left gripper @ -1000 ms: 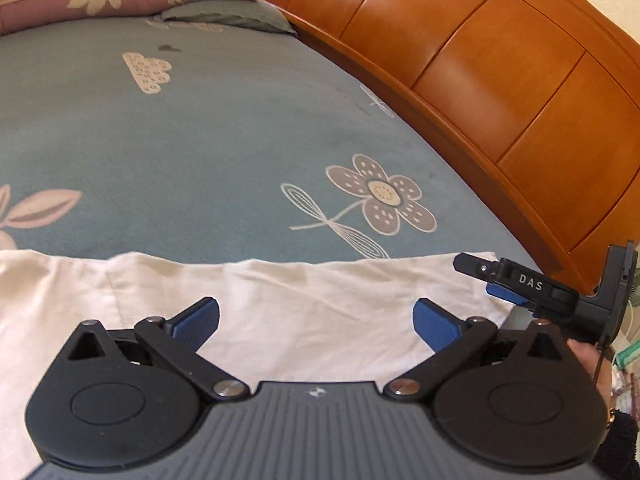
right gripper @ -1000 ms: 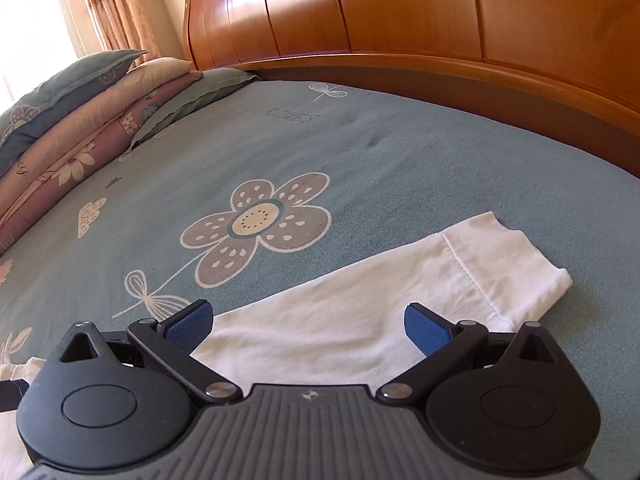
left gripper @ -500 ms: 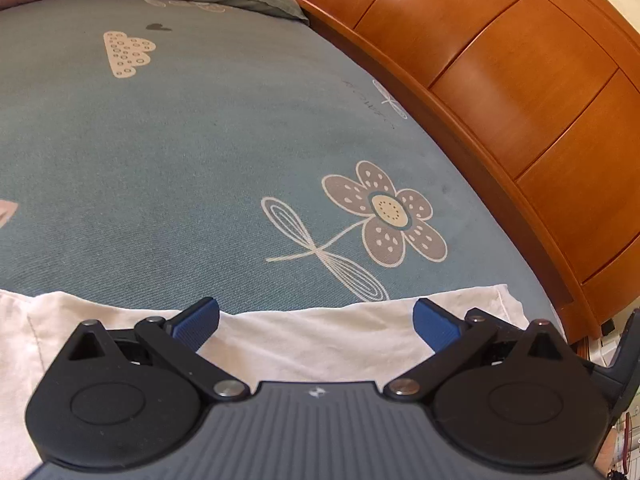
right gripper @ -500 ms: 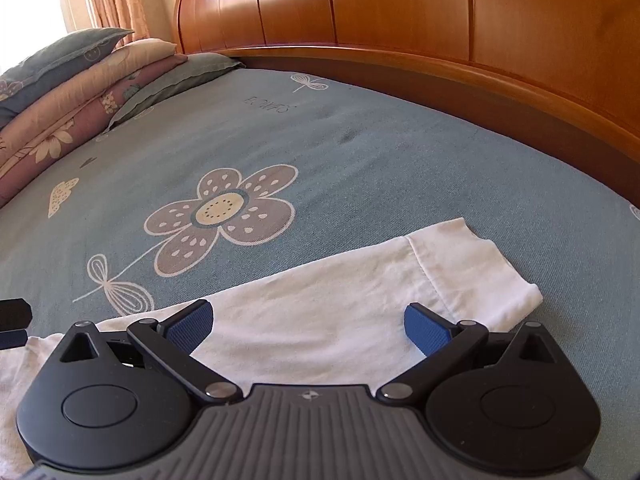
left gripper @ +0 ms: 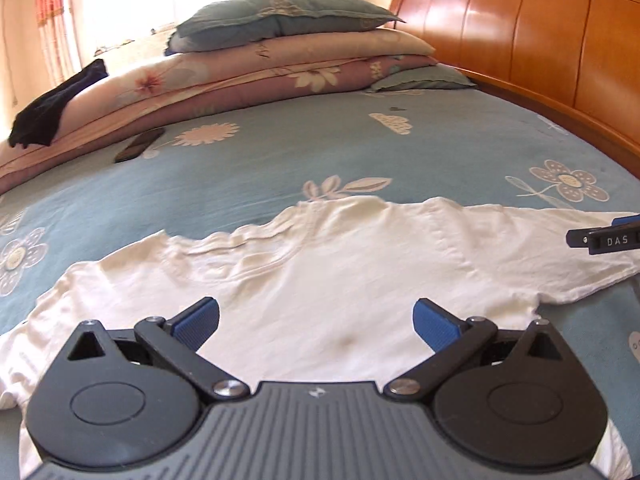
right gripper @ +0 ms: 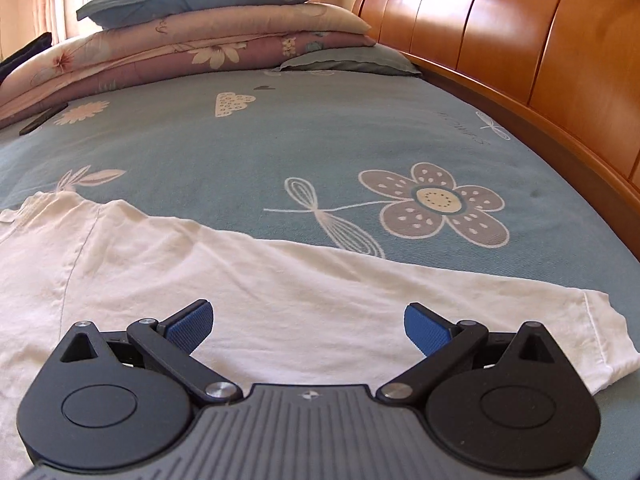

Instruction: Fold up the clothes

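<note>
A white long-sleeved shirt lies spread flat on the blue flowered bedsheet. My left gripper hovers open over the shirt's chest, nothing between its blue pads. In the right wrist view the shirt's sleeve stretches out to the right, its cuff near the frame's right side. My right gripper stands open above that sleeve, holding nothing. A tip of the right gripper shows at the right edge of the left wrist view, over the sleeve.
Folded quilts and pillows are stacked at the far end of the bed. A dark garment lies on the quilts at left, a dark phone on the sheet below. A wooden headboard runs along the right.
Both views have swung left, away from the headboard toward the pillows. The left gripper now faces the shirt's body instead of its sleeve. Both grippers remain open.
</note>
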Demonstrator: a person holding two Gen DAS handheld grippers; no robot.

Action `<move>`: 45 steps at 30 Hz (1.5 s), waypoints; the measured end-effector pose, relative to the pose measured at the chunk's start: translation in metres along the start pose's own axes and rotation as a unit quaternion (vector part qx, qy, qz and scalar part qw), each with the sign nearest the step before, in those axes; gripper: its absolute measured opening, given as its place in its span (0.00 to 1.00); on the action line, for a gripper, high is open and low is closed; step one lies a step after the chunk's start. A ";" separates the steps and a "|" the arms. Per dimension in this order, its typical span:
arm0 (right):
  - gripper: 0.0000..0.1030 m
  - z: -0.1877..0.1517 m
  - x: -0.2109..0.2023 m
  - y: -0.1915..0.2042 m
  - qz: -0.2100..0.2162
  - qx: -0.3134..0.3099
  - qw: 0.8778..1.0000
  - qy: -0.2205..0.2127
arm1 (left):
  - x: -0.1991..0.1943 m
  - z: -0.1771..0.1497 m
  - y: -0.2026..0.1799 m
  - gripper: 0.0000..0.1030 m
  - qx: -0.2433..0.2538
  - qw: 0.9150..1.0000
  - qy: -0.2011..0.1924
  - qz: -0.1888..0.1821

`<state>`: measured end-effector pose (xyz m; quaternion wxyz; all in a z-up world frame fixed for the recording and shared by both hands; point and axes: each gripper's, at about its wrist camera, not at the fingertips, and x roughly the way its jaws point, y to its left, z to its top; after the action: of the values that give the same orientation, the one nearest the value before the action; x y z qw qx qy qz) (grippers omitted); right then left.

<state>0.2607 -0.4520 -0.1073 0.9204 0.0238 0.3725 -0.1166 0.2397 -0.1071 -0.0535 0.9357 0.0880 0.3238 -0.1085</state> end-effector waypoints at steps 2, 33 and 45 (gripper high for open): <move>1.00 -0.004 0.009 0.005 0.000 -0.002 1.000 0.013 | -0.016 -0.017 0.009 0.99 0.000 1.000 0.005 0.029; 1.00 -0.015 -0.015 0.056 -0.004 -0.016 0.998 0.059 | -0.022 -0.077 0.073 0.99 0.038 0.995 -0.088 -0.021; 1.00 0.004 -0.022 0.124 -0.010 -0.059 0.992 0.113 | -0.007 -0.083 0.103 0.99 -0.071 0.996 -0.051 -0.018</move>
<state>0.2772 -0.3274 -0.0947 0.8711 -0.0215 0.4803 -0.0998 0.2129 0.0125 -0.1037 0.9527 0.0096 0.2844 -0.1063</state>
